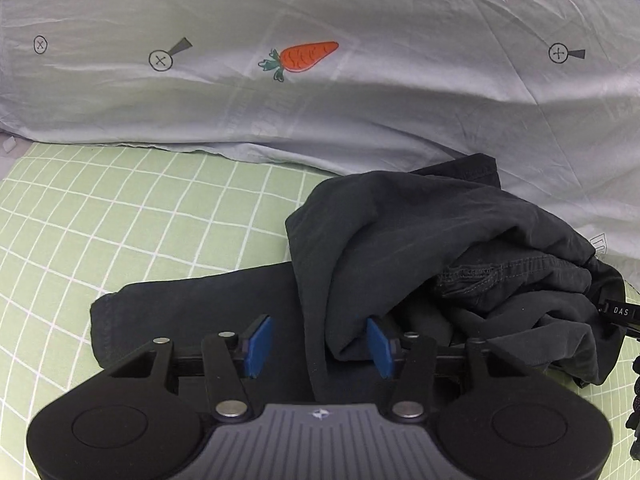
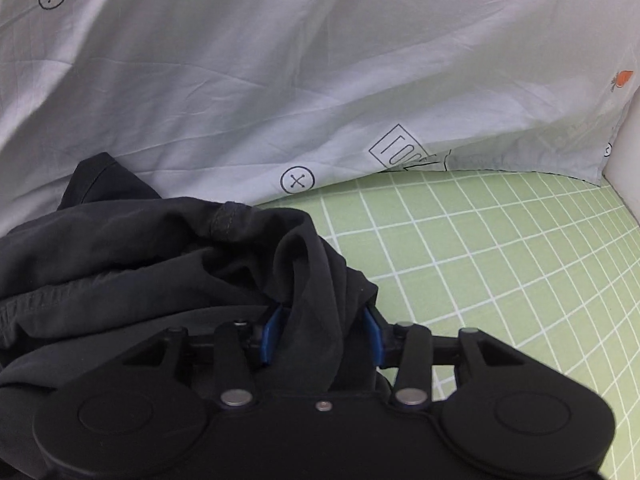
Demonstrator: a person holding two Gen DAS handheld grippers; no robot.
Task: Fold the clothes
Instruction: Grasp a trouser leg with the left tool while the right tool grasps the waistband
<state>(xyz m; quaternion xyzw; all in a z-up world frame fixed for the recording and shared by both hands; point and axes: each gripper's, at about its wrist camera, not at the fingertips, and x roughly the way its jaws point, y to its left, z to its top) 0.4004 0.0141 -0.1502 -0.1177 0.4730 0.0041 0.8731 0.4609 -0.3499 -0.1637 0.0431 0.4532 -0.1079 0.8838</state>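
A dark grey garment (image 1: 420, 232) lies crumpled on a green checked sheet (image 1: 120, 220), with a flat part spread toward the left. My left gripper (image 1: 319, 344) is down at its near edge. A hanging fold sits between the blue pads and touches the right pad (image 1: 378, 346), but a gap remains on the left side, so the gripper is open. In the right wrist view the same garment (image 2: 140, 248) is heaped at the left. My right gripper (image 2: 322, 336) is shut on a bunched fold that fills the space between its pads.
A pale quilt (image 1: 320, 100) with carrot and button prints rises right behind the garment, also seen as the quilt (image 2: 280, 80). Bare green sheet (image 2: 500, 260) spreads to the right up to a white wall (image 2: 630, 160). A black labelled part (image 1: 620, 312) pokes in at the right edge.
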